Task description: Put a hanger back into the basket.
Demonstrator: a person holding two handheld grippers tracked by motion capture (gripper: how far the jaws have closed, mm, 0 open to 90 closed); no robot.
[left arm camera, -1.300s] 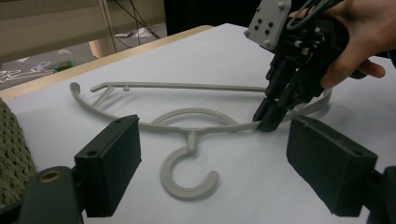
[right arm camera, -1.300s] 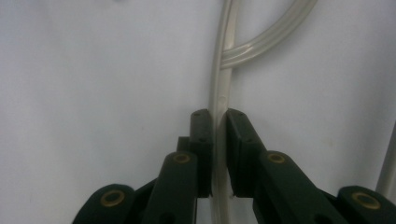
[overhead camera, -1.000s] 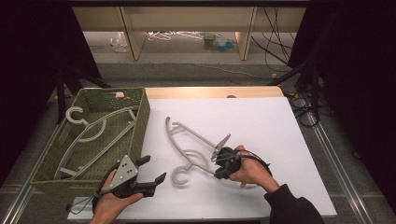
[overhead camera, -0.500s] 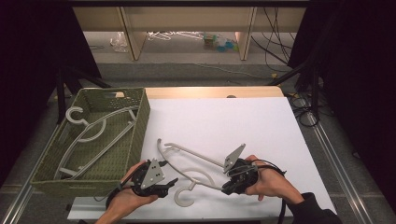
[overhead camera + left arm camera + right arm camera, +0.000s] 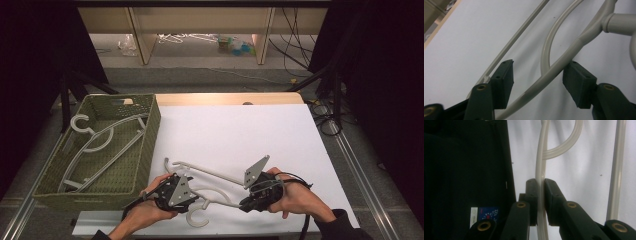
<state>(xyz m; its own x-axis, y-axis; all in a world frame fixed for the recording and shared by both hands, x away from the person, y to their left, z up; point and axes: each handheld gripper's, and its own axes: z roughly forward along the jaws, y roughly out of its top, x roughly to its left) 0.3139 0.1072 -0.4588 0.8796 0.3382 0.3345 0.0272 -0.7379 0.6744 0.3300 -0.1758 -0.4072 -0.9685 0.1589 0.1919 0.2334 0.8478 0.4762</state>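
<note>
A pale grey plastic hanger (image 5: pixel 215 173) lies on the white table near its front edge, hook (image 5: pixel 199 218) toward the person. My right gripper (image 5: pixel 246 202) is at the hanger's right end. In the right gripper view it (image 5: pixel 540 185) is shut on the thin curved arm of the hanger (image 5: pixel 541 157). My left gripper (image 5: pixel 192 195) sits at the hanger's left side near the neck. In the left gripper view it (image 5: pixel 540 75) is open, and the hanger's sloping arm (image 5: pixel 554 70) passes between the jaws, close to the right pad (image 5: pixel 579 85).
A green woven basket (image 5: pixel 150 135) stands at the table's left side and holds other grey hangers (image 5: pixel 100 142). The white table top (image 5: pixel 240 130) stretches behind the grippers. Shelves and cables lie on the floor beyond the table.
The right gripper has drawn the hanger toward the front edge. The left gripper has moved right from beside the basket, and its open jaws now straddle the hanger's arm.
</note>
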